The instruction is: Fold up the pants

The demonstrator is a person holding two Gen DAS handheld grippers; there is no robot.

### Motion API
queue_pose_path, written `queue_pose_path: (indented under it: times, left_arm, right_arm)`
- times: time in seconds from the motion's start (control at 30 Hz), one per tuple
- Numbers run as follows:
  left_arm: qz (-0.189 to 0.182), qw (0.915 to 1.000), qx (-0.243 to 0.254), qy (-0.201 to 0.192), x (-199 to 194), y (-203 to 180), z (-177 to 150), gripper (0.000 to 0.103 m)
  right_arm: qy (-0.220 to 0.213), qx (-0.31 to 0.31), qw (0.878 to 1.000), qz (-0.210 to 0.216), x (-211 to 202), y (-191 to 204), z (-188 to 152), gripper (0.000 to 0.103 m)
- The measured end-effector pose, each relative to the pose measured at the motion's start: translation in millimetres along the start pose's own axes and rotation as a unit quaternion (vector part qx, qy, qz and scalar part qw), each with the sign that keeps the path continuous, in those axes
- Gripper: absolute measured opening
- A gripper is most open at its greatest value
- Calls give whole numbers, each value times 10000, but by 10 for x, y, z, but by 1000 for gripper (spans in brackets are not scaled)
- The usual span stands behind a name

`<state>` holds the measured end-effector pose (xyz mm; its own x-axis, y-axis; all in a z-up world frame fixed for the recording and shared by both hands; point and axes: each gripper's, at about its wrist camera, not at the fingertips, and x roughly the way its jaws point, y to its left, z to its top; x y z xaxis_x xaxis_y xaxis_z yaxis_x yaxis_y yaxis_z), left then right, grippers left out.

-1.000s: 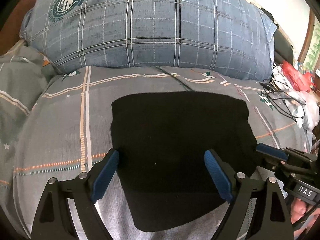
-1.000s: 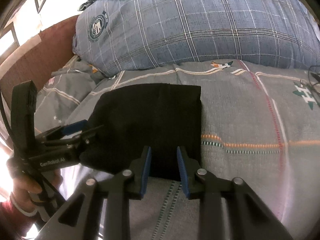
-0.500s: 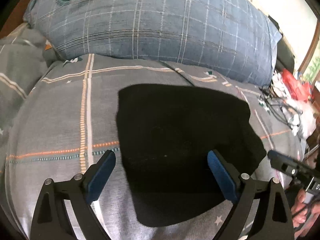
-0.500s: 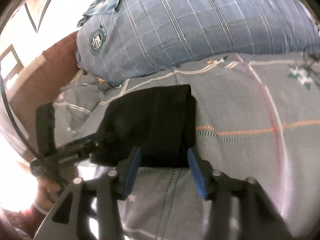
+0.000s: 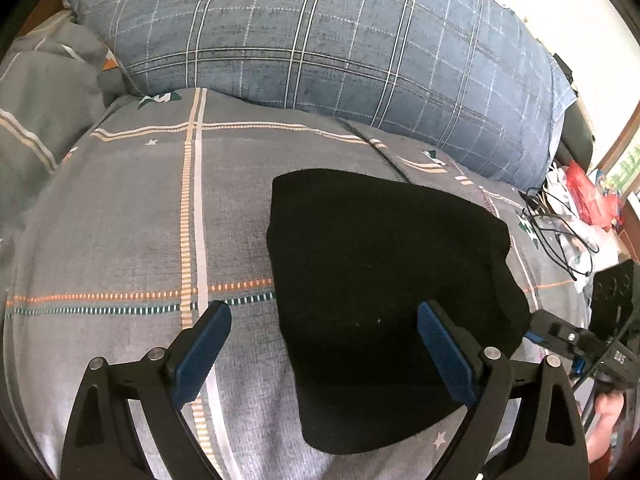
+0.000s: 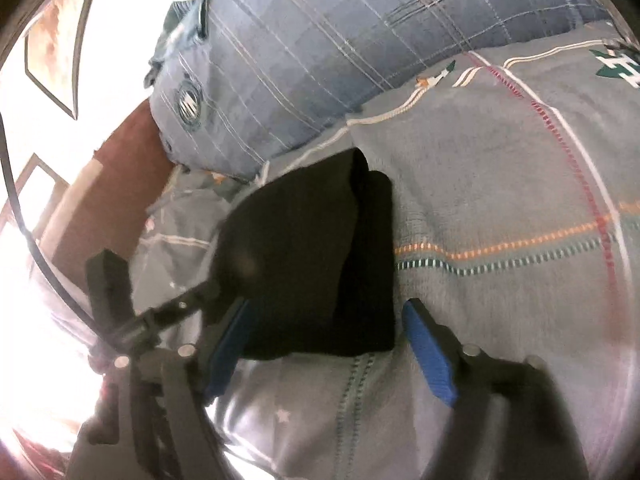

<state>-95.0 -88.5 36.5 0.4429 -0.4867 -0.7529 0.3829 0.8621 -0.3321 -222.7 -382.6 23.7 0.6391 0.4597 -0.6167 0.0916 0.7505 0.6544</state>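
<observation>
The black pants lie folded in a thick rectangle on the grey checked bed cover. They also show in the right wrist view. My left gripper is open and empty, above the near left edge of the pants. My right gripper is open and empty, just short of the near edge of the pants. The right gripper also shows at the right edge of the left wrist view, and the left gripper shows at the left of the right wrist view.
A large blue plaid pillow lies along the far side of the bed. A grey pillow sits at the far left. Black cables and red and white bags lie at the right edge.
My right gripper has opened from nearly shut to wide and has tilted and drawn back. My left gripper has shifted left and back, so the pants now sit toward its right finger.
</observation>
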Motion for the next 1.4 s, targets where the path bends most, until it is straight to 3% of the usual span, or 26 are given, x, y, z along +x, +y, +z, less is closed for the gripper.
queue_pose_path:
  times: [0.47, 0.9, 1.0, 1.03, 1.17, 1.27, 1.4]
  left_arm:
    - [-184, 9998, -62, 66, 168, -21, 47, 95]
    - [-253, 9994, -203, 102, 343, -127, 39, 100]
    - [-261, 9995, -163, 102, 361, -185, 20, 101]
    - [-294, 9994, -138, 107, 365, -202, 18, 99]
    - [-382, 9992, -72, 36, 361, -240, -1, 82]
    - [-372, 9993, -81, -44, 279, -219, 3, 63]
    - [-482, 9987, -14, -134, 85, -184, 32, 54]
  right_arm:
    - [263, -238, 9994, -2, 311, 41, 211, 80]
    - [174, -320, 9993, 93, 367, 37, 228, 83]
    - [127, -263, 9995, 116, 361, 11, 228, 75]
    - [111, -295, 9995, 16, 358, 11, 222, 61]
    - [17, -373, 9993, -75, 319, 45, 193, 42]
    - [-78, -667, 9975, -226, 240, 212, 173, 37]
    - [-273, -990, 9945, -220, 78, 475, 149, 36]
